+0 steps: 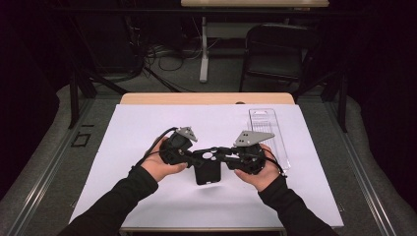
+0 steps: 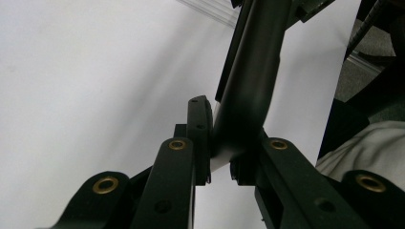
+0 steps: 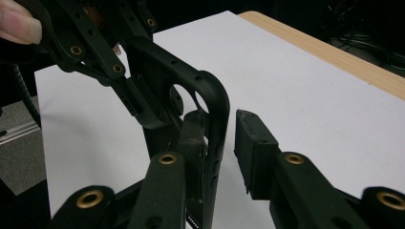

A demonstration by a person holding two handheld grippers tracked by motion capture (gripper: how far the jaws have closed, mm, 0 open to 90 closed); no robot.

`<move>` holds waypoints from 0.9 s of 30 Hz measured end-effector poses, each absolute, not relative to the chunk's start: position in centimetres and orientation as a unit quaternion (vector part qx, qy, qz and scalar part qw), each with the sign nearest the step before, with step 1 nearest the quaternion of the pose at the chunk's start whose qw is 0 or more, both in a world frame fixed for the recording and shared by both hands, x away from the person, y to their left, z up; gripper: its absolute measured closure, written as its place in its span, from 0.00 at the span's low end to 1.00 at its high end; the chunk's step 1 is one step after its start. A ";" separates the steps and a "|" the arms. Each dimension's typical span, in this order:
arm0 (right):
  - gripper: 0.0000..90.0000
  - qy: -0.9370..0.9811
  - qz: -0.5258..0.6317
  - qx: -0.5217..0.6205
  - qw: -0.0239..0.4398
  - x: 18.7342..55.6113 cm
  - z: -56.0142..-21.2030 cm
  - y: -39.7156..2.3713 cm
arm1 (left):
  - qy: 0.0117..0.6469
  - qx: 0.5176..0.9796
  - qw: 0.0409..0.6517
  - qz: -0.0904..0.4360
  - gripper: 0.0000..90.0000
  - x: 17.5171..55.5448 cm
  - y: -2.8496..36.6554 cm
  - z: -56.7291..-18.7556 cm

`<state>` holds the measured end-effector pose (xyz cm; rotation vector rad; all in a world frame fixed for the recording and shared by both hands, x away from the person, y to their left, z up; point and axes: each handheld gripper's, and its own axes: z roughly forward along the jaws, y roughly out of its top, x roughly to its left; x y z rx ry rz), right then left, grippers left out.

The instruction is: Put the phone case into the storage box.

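Thing in hand: a black phone case (image 1: 206, 172), with a camera opening near one end, held a little above the white sheet (image 1: 147, 123) in the middle of the tabletop (image 1: 206, 98).
Position of case: between the two grippers, hanging down from them, its open side turned away from the person as far as I can tell.
Left gripper (image 1: 194, 156): comes from the left; its jaws are almost closed and they pinch one edge of the phone case; in the left gripper view both pads press on the black wall of the case (image 2: 243, 95).
Right gripper (image 1: 223, 156): comes from the right; its jaws are part open around the other edge of the case (image 3: 210, 109); one pad lies against the inner side, the other pad (image 3: 250, 143) stands just beside the rim with a small gap.
Other things: a clear plastic tray (image 1: 268, 132) lies on the sheet to the right, well apart from the case.
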<state>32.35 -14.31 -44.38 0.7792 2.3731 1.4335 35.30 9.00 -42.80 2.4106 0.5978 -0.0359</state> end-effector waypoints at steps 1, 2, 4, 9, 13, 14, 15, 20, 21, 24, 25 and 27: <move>0.82 0.816 0.496 0.267 0.129 32.4 -44.4 -14.3 | 0.228 0.919 0.323 -0.014 0.90 35.3 9.0 -42.8; 0.83 0.816 0.496 0.267 0.127 32.4 -44.4 -14.3 | 0.228 0.919 0.322 -0.014 0.90 35.3 9.0 -42.8; 0.83 0.818 0.494 0.269 0.120 32.4 -44.5 -14.3 | 0.227 0.919 0.322 -0.013 0.90 35.2 8.9 -42.8; 0.85 0.819 0.493 0.270 0.113 32.5 -44.6 -14.3 | 0.224 0.920 0.321 -0.011 0.90 35.2 8.9 -42.8; 0.87 0.816 0.499 0.270 0.109 32.5 -44.6 -14.4 | 0.223 0.920 0.321 -0.010 0.90 35.2 8.9 -42.8; 0.88 0.817 0.498 0.269 0.108 32.5 -44.5 -14.5 | 0.222 0.921 0.321 -0.009 0.90 35.2 8.9 -42.8; 0.89 0.817 0.499 0.268 0.109 32.5 -44.5 -14.5 | 0.222 0.921 0.321 -0.009 0.90 35.2 9.0 -42.8; 0.90 0.817 0.499 0.267 0.106 32.5 -44.6 -14.5 | 0.221 0.922 0.319 -0.008 0.90 35.1 8.9 -42.8; 0.91 0.818 0.499 0.266 0.106 32.5 -44.6 -14.5 | 0.222 0.922 0.319 -0.008 0.90 35.1 8.9 -42.8; 0.91 0.819 0.497 0.265 0.106 32.5 -44.5 -14.6 | 0.221 0.922 0.318 -0.008 0.90 35.1 8.9 -42.8; 0.91 0.820 0.496 0.265 0.107 32.5 -44.5 -14.6 | 0.221 0.922 0.318 -0.009 0.90 35.1 8.9 -42.9; 0.91 0.821 0.495 0.264 0.107 32.6 -44.5 -14.6 | 0.221 0.922 0.318 -0.009 0.90 35.1 8.8 -42.9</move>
